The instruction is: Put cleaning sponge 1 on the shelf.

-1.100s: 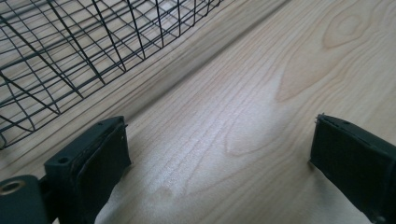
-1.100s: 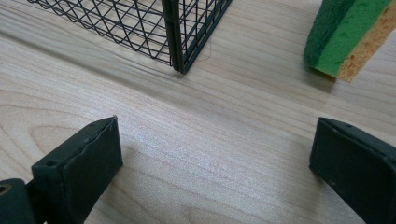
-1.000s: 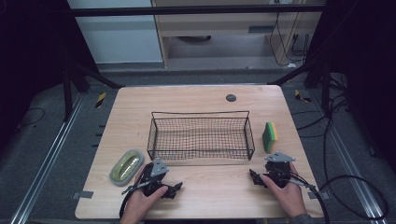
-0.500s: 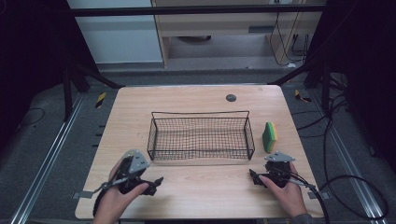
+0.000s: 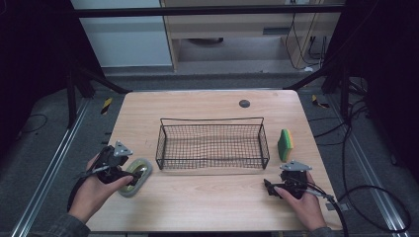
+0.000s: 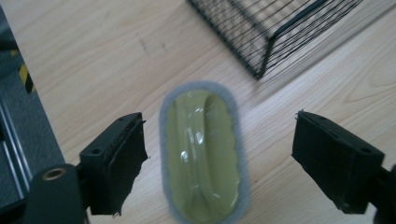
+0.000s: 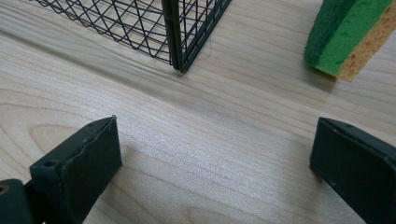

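Note:
A pale green oval scrubbing pad (image 5: 141,169) in clear wrap, grey-edged, lies flat on the wooden table (image 5: 207,197) at the front left. My left gripper (image 5: 129,175) hovers over it. In the left gripper view the pad (image 6: 203,154) lies lengthwise between the jaws, which have just been closing; the left gripper (image 6: 217,123) is still open and its pads stand clear of the pad. My right gripper (image 5: 269,186) rests near the front right, and in its own view the right gripper (image 7: 218,123) is open over bare wood.
A black wire basket (image 5: 264,143) stands mid-table; its corner shows in both gripper views (image 6: 280,28) (image 7: 182,28). A green and yellow sponge (image 5: 284,144) (image 7: 350,35) stands on edge right of it. A dark round disc (image 5: 244,103) lies at the back.
My left hand has moved left from the front centre and risen, and its gripper now sits over the oval pad. The right hand has kept still.

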`<state>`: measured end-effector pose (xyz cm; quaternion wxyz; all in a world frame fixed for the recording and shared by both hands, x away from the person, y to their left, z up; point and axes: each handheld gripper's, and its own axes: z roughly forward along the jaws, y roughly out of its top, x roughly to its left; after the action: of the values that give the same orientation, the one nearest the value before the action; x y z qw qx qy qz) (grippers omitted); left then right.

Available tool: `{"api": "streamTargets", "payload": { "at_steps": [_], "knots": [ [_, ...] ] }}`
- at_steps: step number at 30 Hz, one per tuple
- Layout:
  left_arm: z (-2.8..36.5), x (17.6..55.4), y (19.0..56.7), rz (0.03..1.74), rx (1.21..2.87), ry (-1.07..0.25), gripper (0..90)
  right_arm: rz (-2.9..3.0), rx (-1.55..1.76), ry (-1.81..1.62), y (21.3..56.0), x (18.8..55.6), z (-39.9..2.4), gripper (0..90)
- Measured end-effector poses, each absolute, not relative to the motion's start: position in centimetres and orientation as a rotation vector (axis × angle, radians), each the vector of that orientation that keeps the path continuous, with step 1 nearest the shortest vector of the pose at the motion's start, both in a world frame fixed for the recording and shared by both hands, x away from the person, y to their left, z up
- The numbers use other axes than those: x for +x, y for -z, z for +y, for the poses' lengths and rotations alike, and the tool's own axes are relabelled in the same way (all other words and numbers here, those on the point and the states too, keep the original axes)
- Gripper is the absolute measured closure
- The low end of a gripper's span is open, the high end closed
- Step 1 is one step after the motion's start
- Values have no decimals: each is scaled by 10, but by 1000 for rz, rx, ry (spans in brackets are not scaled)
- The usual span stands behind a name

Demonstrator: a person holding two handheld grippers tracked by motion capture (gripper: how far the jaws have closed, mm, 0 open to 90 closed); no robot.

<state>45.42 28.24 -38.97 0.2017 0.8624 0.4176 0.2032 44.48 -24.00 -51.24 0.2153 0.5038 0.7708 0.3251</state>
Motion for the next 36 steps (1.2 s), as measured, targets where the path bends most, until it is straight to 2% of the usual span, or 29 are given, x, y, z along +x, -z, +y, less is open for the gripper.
{"api": "streamTargets", "payload": {
  "at_steps": [8,13,27,36],
  "knots": [
    [280,485,413,1242,2596,-399,286,2145,1392,-898,512,445,-240,22],
    [282,491,417,1277,2594,-353,336,2147,1391,-899,512,445,-240,21],
    [283,501,424,1288,2665,-280,489,2158,1379,-896,512,445,-241,22],
    [283,506,429,1300,2694,-253,537,2159,1382,-898,512,444,-241,22]
  ]
}}
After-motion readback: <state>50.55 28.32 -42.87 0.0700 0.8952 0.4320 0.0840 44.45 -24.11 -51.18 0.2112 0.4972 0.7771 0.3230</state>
